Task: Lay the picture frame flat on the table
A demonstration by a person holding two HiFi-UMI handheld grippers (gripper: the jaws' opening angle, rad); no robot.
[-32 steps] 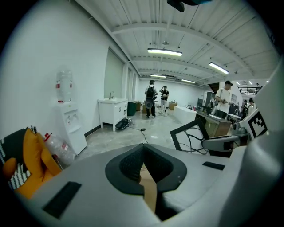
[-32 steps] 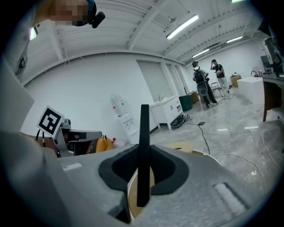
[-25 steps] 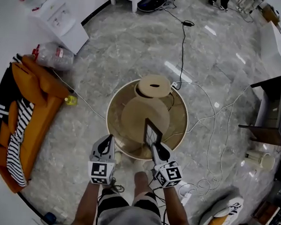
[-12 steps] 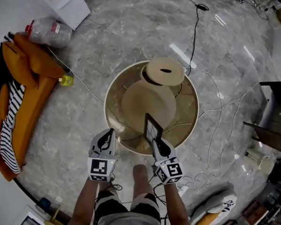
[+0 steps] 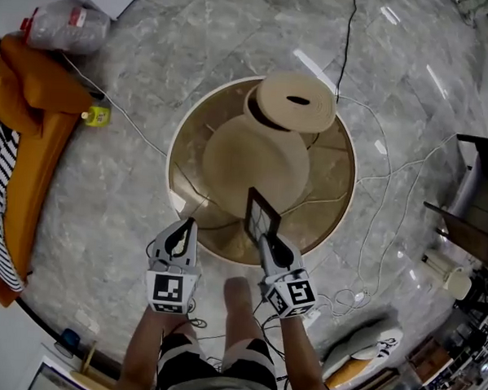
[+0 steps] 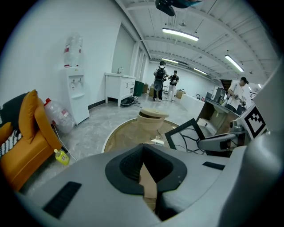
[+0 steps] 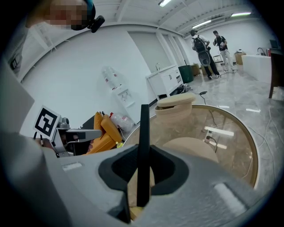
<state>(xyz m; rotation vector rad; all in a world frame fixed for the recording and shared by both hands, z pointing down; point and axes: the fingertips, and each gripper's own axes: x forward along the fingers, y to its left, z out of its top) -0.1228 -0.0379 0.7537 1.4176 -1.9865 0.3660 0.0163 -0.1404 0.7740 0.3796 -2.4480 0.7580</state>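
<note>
1. The right gripper (image 5: 267, 243) is clamped on the picture frame (image 5: 263, 219). Its jaws pinch the thin black border at the lower edge, and in the right gripper view the frame stands edge-on between the pads.
2. The left gripper (image 5: 184, 233) hangs beside it, apart from the frame. Its jaws are drawn together on nothing.
3. The frame is upright in the air over the near side of the round glass-topped table (image 5: 170, 163). From where I look I cannot tell whether its bottom edge touches the top; it seems to be just above it.
4. I'd judge the frame light and stiff: a narrow dark moulding round a pale panel that is probably glazed, so fragile on the face and at the corners.
5. A single pinch low on a smooth rim leaves it free to swing or slip as it tips over. The border is the place to hold it, never the pane. The idle left gripper could take the opposite edge to steady the tilt.
6. The tabletop is glass over a beige base (image 5: 250, 162), so hard would meet hard. One edge should go down first and the rest be lowered gently, clear of the round lidded drum (image 5: 298, 103) at the far side.
</note>
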